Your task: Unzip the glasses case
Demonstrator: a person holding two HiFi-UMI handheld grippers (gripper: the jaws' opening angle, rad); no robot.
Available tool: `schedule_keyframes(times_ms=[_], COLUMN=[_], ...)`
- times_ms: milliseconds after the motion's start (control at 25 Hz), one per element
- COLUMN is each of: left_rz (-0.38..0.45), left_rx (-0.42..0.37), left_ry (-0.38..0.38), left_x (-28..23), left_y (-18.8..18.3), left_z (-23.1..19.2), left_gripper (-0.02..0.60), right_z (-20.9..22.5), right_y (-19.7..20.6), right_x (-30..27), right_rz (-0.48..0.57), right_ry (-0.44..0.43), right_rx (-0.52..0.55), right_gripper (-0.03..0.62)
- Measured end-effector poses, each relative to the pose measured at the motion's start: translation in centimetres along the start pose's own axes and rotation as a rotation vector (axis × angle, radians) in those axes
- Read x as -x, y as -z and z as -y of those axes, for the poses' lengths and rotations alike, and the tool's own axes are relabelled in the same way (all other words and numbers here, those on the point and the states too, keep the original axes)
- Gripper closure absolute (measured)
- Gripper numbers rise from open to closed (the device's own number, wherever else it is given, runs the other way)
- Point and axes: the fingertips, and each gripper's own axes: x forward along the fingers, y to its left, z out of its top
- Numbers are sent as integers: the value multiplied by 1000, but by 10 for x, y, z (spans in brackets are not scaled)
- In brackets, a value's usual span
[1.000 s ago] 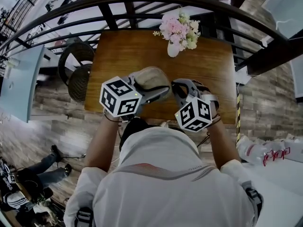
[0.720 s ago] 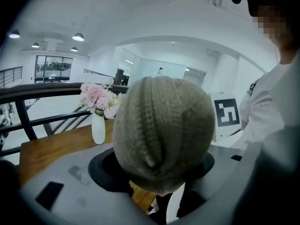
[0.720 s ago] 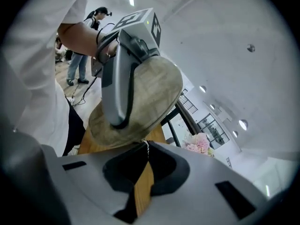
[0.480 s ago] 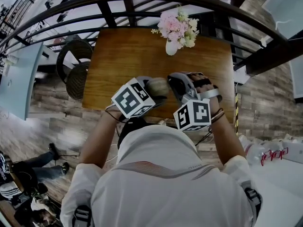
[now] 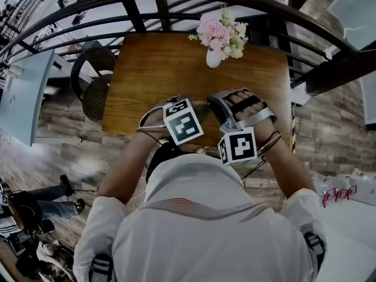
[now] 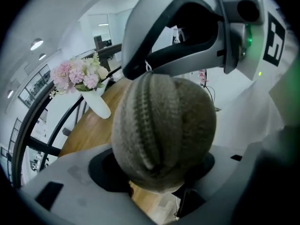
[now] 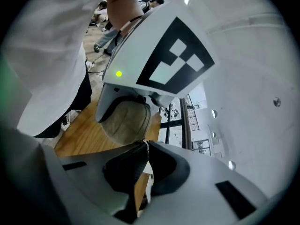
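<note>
The wooden tabletop [image 5: 153, 69] fills the middle of the head view. A vase of flowers [image 5: 220, 37] stands at its far edge, and the person's white-shirted torso [image 5: 205, 228] leans over the near edge. Both hands work close together above that near edge, almost touching.

The left tongs [image 6: 157, 170] are clamped on the glasses case [image 6: 161, 130]. The grey knitted pouch sits between their dark pads and bulges up past them, held off the wood, not lying on it. The right tongs [image 7: 144, 145] are closed, tip against tip. From their own view the case hangs just ahead and slightly left of them, under the left tool's marker cube.

In the left gripper view the zip [image 6: 143, 121] shows as a ribbed ridge running along the case. It goes from the top end, where the right tongs' tips meet it, down toward the left pads. A thin pale thread at those tips may be the pull, but it is too small to say for certain that it is pinched.

The right hand is the nearer one to that end of the zip. The coming stroke probably has to follow the ridge lengthwise toward the clamped end while the left hand holds the case steady. The zip looks closed along the length that shows.
</note>
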Motion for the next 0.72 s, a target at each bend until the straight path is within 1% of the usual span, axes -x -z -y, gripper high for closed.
schedule_keyframes(times_ms=[80,200,320,400,440,480,560,640,720], left_rz=[-43,-64,-103,-107,-94,-68,20,129,252], left_rx=[-20,-36,-69,-80,-79,-73,-48,-3,56], left_ry=[6,33,37,38,39,38,16,-23,-57], left_x=[-6,-17,-25,-28,-28,-28,-24,-16,-9], left_y=[4,8,13,13,12,10,1,-12,-23], left_z=[2,3,5,6,5,4,0,-5,-12], left_gripper=[291,291,291,291,291,290,291,291,291], right_z=[-4,-6,-11,-12,-11,-9,-2,9,23], right_y=[-3,-6,-9,-9,-9,-8,-7,-7,-4], right_x=[-1,-4,-5,-5,-6,-6,-6,-3,2], right_rz=[10,19,27,30,28,23,16,30,64], right_ry=[-11,-19,-27,-27,-27,-27,-18,12,56], right_rx=[14,14,26,22,11,-6,-43,-95,-186], right_gripper=[540,539,539,537,539,539,533,502,471])
